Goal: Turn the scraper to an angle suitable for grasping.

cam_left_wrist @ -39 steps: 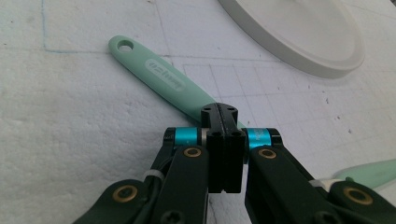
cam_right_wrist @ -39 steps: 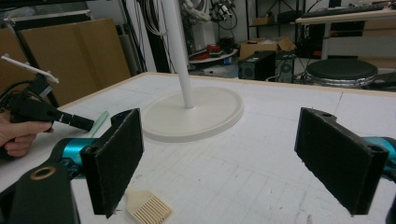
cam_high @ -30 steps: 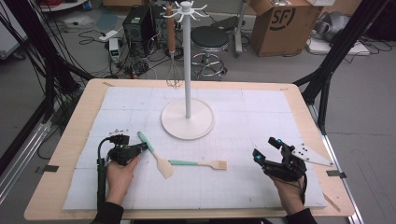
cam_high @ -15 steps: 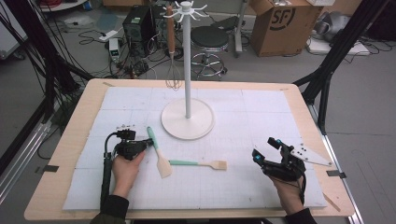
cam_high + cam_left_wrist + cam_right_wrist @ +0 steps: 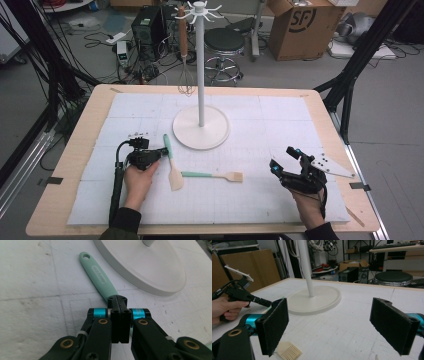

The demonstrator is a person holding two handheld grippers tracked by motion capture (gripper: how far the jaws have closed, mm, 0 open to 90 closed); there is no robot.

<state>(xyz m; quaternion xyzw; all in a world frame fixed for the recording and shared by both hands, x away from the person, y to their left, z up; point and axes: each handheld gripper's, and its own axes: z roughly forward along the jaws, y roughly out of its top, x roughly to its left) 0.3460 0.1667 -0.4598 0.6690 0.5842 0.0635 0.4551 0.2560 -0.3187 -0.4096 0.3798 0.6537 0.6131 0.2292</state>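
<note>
— Where is the left gripper (image 5: 159,152)?

— At the mint handle of one spatula (image 5: 170,159), jaws pressed together just short of it, beside the white stand (image 5: 201,125).

— And the right gripper (image 5: 286,160)?

— Spread wide, near the second spatula (image 5: 214,175) on the table (image 5: 90,120).

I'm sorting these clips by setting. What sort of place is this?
Probably a lab or workshop, not a kitchen: cables sprawl over the floor, a cardboard box sits behind the table, and black frame struts flank it.
</note>
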